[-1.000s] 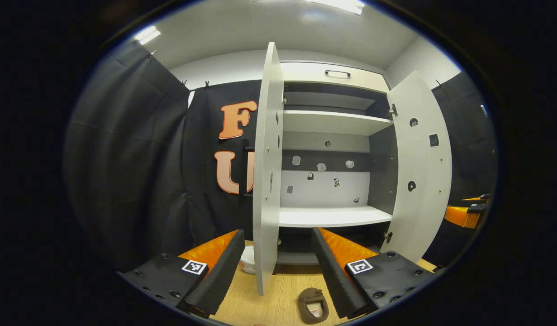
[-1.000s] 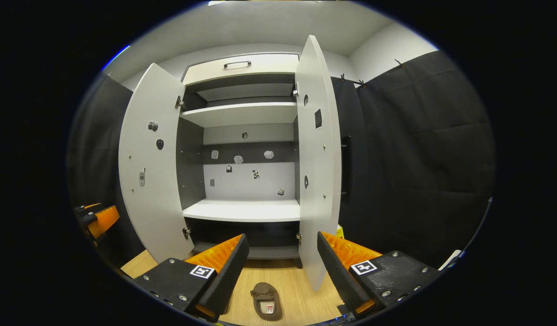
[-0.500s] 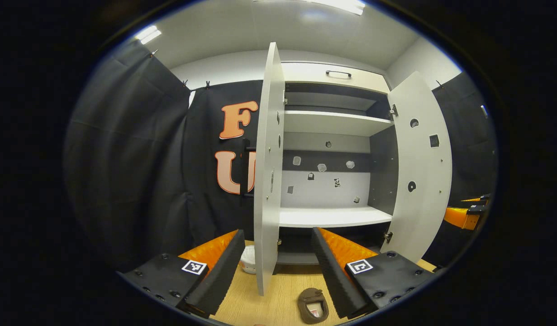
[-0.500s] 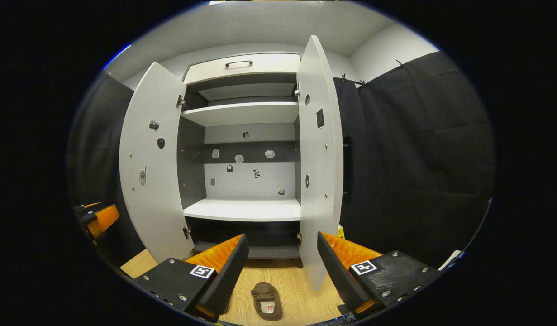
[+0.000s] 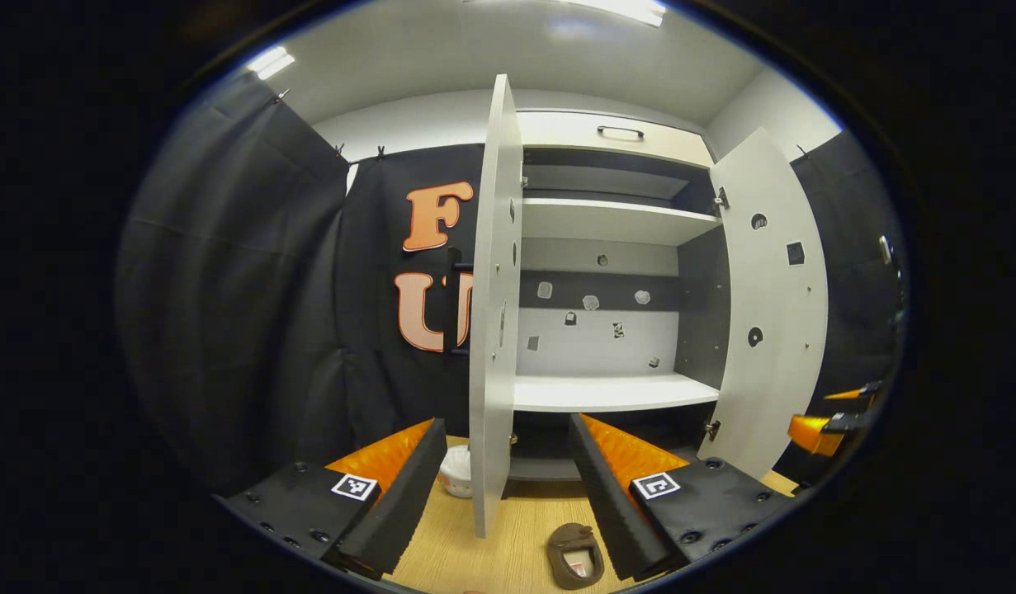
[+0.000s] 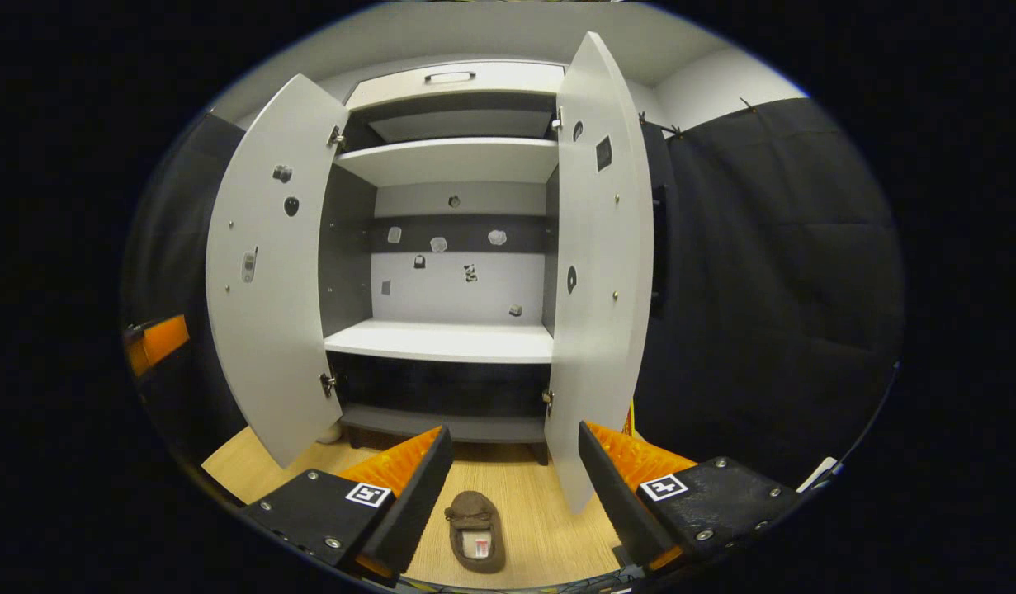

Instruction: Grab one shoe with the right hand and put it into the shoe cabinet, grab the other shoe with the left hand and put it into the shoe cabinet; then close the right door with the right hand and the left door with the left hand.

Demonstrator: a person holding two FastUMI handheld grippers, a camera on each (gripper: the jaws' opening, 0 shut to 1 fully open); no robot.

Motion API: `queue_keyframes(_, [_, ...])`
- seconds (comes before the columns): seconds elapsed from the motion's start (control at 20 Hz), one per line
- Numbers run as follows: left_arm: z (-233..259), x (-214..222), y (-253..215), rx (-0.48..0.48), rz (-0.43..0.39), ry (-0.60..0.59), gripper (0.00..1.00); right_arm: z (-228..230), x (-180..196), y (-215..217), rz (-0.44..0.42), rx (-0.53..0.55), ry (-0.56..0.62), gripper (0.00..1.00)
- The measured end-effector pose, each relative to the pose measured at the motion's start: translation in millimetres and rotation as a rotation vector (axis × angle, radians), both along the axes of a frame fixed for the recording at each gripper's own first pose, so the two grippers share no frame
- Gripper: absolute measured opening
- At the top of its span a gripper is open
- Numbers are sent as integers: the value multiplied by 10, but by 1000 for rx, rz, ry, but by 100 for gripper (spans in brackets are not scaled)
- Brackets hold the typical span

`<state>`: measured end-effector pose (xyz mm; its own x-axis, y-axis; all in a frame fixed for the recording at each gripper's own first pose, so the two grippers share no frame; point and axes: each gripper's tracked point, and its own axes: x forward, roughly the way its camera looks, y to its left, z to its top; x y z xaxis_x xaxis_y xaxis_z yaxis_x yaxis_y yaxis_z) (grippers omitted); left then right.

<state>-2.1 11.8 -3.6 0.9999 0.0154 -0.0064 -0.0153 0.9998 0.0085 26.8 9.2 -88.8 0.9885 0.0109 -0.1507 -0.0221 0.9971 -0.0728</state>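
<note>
With the brown shoe (image 6: 475,540) on the floor (image 6: 541,528) before the open cabinet (image 6: 441,342), the right claw (image 6: 512,495), fingers spread, should drop straight over it; the left claw (image 5: 503,487) waits open.

The shoe cabinet (image 6: 458,247) stands at the back on the floor (image 6: 541,528), both doors swung wide: the left door (image 6: 264,272) to one side, the right door (image 6: 594,280) to the other. A shelf (image 6: 441,340) lies between them. One shoe (image 6: 476,530) lies on the floor before the cabinet (between the right gripper's (image 6: 512,487) fingers). A small tub (image 5: 456,472) sits behind the left door.
</note>
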Motion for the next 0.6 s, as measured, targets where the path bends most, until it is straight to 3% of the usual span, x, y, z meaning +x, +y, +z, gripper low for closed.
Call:
queue_keyframes(0.45, [-178, 43, 251, -13, 55, 31, 97, -1591, 346, 98, 16, -18, 310, 94])
queue_keyframes(0.55, [-250, 59, 308, -13, 67, 42, 97, -1969, 382, 64, 5, -18, 382, 93])
queue_keyframes(0.6, [-281, 75, 336, -12, 72, 45, 97, -2169, 415, 50, 2, -12, 420, 88])
